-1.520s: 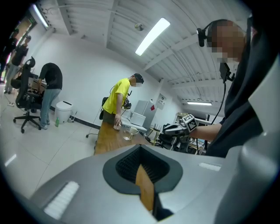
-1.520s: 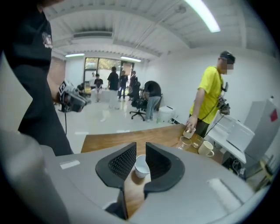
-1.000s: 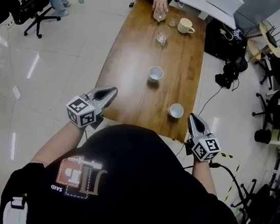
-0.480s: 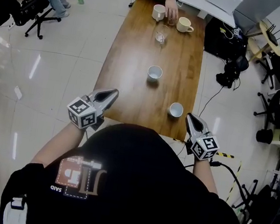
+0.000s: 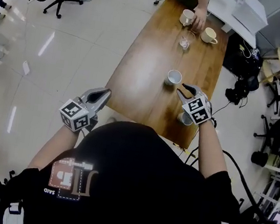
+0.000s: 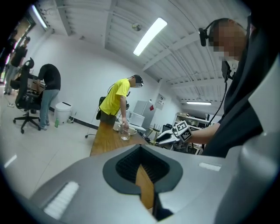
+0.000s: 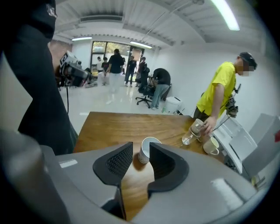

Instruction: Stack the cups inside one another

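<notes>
Advanced over the brown wooden table (image 5: 144,78), my right gripper (image 5: 184,89) opens its empty jaws near the small white ceramic cup (image 5: 174,77) mid-table; likely light, stiff, slick, fragile: grasp its wall. Left gripper (image 5: 101,95) jaws together.

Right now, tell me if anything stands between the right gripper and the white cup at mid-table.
Nothing visible does. The right gripper, jaws opening and empty, points straight at the white cup, with only bare table between them.

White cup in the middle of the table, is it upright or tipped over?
Upright: the white cup stands on its base on the table, rim facing up.
</notes>
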`<state>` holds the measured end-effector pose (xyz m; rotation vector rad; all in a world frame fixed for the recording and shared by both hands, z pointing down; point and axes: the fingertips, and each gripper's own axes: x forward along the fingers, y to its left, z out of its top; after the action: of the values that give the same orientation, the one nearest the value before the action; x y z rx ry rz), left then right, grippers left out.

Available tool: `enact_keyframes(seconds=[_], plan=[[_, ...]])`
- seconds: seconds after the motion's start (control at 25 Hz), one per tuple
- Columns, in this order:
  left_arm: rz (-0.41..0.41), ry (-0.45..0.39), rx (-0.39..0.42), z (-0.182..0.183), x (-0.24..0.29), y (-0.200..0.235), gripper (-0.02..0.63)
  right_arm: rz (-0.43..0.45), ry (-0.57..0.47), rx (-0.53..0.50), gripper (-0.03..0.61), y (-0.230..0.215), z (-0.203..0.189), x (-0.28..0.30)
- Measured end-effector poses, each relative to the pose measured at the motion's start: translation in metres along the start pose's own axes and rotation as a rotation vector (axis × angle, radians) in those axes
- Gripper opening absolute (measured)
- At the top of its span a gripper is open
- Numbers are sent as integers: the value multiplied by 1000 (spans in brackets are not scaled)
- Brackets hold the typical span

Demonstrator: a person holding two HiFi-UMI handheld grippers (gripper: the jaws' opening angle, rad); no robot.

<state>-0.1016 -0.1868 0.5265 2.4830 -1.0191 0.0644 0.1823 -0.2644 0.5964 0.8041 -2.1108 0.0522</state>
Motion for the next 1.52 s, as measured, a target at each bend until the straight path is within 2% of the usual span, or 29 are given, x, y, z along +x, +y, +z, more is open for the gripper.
enact_keyframes(seconds=[0.32,0.48,0.68,0.84,1.08,1.32,1.52], plan=[[129,-14,-42,-7,-58,35,-2,94,230,-156,163,2,-25,83],[149,-8,-49,-12,-72,42,-2,104,311,-221,147,8,-41,101],[149,3,-52,-14,-77,42,-2,91,347,-271,119,12,-48,114],[138,16,-57,-19,-75,39,-2,76,346,-287,47,11,-46,115],[102,19,-46,-15,-65,32,-2,109,292,-252,37,19,-30,88],[11,20,-27,-1,-28,14,-2,90,207,-224,37,12,0,11],[-99,34,-9,-4,17,-13,-2,65,173,-210,37,17,-8,-56]])
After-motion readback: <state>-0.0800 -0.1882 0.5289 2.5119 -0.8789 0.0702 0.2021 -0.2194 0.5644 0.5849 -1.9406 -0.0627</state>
